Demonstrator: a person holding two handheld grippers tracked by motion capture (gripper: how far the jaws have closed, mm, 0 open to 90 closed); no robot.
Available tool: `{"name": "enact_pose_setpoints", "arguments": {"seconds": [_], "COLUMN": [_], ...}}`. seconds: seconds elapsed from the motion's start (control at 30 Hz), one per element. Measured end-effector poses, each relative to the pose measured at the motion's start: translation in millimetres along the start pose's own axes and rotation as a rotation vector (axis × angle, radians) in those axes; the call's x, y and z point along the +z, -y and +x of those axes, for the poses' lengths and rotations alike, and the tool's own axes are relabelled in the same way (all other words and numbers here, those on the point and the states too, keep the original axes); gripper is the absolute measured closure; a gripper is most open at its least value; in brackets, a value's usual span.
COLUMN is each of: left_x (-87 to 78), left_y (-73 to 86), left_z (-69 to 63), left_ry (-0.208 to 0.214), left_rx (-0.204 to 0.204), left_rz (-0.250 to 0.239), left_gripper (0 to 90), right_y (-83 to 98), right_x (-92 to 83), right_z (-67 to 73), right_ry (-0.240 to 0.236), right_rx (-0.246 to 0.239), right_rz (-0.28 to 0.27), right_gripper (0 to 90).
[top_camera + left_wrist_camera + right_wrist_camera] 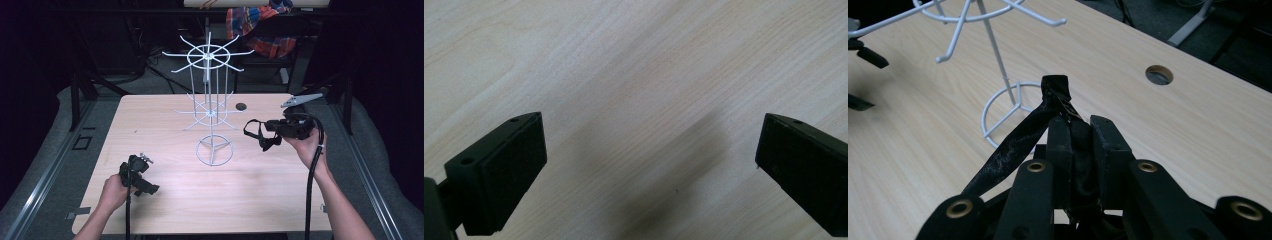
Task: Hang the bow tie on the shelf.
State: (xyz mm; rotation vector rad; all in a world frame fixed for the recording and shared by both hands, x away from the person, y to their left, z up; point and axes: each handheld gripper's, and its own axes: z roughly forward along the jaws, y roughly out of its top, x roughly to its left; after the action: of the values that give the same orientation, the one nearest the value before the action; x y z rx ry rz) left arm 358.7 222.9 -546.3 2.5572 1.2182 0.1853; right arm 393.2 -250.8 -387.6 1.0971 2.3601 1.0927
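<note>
The right gripper (264,134) is clenched on a black strap (1020,137), holding it above the table (165,120), just right of the white wire rack (212,100). The left gripper (145,182) is released, its jaws wide apart over bare wood near the table's front left.

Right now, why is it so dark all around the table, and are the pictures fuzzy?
High view: light falls on the table; the room around is dark. Left gripper view: the left gripper casts soft shadows on sharp wood grain. Right gripper view: the black strap looks sharp; the white wire rack looks softer.
</note>
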Motion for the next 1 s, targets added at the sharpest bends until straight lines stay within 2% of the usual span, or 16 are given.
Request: {"name": "enact_pose_setpoints", "arguments": {"seconds": [0.33,0.57,0.87,1.0], "left_x": [-1.0,-2.0,-1.4,-1.3], "left_y": [-0.4,-0.2,-0.6,-0.8], "left_z": [-0.7,-1.4,-0.5,-0.9], "left_ry": [0.002,0.002,0.002,0.004], "left_rx": [0.002,0.000,0.008,0.007], "left_rz": [-0.017,-0.020,-0.015,-0.015], "left_gripper": [0.0,0.0,0.0,0.0], "right_y": [-20.5,-29.7,-40.0,-45.2], "right_x": [-0.4,5.4,13.4,13.9], "right_z": [-0.3,-1.3,-5.2,-1.7], "right_ry": [0.042,0.074,0.088,0.094], "right_rx": [0.001,0.003,0.030,0.020], "right_rz": [0.001,0.029,0.009,-0.002], "right_gripper": [79.5,79.5,79.6,79.6]}}
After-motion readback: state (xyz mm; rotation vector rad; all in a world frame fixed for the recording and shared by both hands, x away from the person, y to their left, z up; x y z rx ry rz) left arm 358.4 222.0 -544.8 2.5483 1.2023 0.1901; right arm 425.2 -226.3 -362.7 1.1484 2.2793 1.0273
